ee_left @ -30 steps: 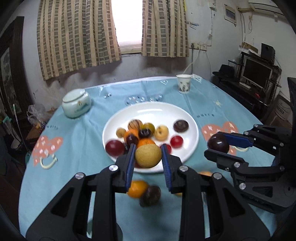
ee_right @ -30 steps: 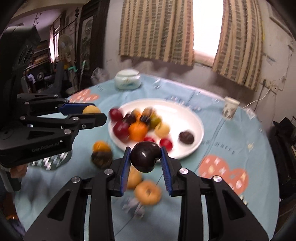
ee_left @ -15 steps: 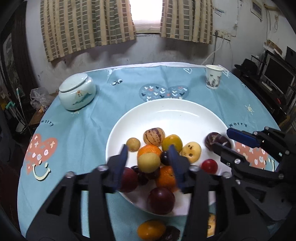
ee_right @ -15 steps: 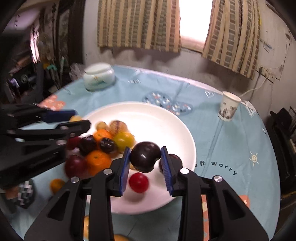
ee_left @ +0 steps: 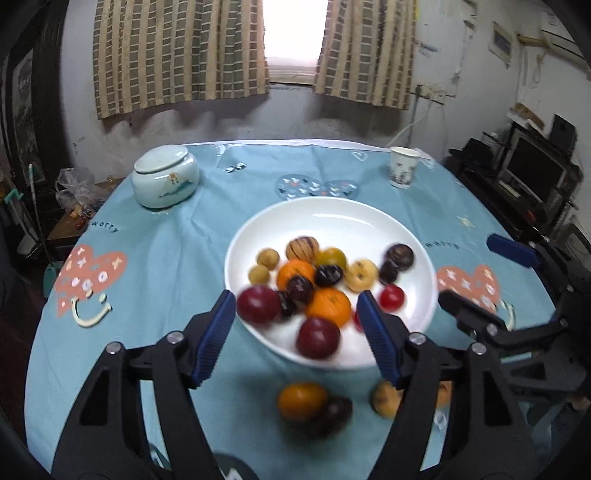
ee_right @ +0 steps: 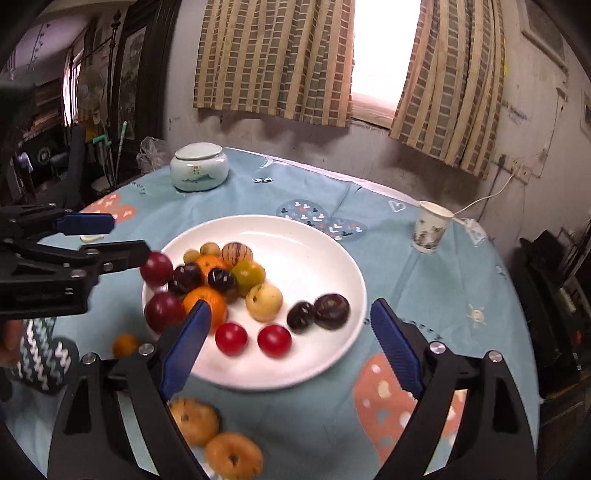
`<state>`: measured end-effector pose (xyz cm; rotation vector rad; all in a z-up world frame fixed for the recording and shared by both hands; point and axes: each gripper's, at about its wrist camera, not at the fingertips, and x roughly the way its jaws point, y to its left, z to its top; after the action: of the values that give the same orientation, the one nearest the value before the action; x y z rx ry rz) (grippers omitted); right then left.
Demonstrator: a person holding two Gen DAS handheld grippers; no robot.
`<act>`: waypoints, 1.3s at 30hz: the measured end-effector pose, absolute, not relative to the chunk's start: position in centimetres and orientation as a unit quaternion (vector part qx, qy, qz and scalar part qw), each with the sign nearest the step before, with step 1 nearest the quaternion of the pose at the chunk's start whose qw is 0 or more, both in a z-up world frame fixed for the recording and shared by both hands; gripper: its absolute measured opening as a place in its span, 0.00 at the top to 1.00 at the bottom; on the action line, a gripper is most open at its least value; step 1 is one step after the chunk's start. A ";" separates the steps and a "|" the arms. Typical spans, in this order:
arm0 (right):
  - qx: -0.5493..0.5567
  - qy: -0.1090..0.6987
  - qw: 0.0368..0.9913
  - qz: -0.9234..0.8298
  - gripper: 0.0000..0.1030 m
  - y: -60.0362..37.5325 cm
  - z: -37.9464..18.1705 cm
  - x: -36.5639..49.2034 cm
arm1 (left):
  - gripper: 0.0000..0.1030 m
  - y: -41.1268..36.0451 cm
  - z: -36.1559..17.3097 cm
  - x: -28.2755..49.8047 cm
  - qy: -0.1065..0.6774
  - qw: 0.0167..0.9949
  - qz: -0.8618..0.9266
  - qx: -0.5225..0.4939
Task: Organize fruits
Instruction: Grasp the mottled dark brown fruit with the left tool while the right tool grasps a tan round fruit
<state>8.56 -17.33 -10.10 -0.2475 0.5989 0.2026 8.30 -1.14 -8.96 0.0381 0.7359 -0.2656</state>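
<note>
Beyond both opening, empty grippers, left (ee_left: 297, 325) and right (ee_right: 288, 339): blue tablecloth (ee_left: 166, 258), plate (ee_right: 325, 258), curtained window (ee_left: 295, 33).

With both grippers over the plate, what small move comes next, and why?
Probably draw the left gripper back toward the orange fruit on the tablecloth: both grippers' jaws are opening with nothing between them, and several fruits lie off the plate.

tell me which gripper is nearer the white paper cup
Right. The white paper cup stands at the table's far right side, on the same side as the right gripper over the plate's right part. The left gripper is over the plate's left part, farther off.
</note>
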 end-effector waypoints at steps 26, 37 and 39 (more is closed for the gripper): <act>-0.157 0.407 0.884 0.167 0.33 -17.4 -18.6 3.5 | 0.29 -2.9 -16.6 1.2 0.417 0.878 -0.202 0.121; -0.153 0.403 0.882 0.190 0.57 -17.9 -18.3 3.2 | 0.29 -2.6 -16.8 2.1 0.426 0.878 -0.194 0.098; -0.129 0.392 0.892 0.187 0.57 -18.8 -17.2 3.3 | 0.30 -2.6 -16.9 2.5 0.430 0.877 -0.192 0.091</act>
<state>3.29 -18.80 -17.20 -0.2671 0.8129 0.3877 2.53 -2.64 -16.90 0.1904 0.8979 -0.4009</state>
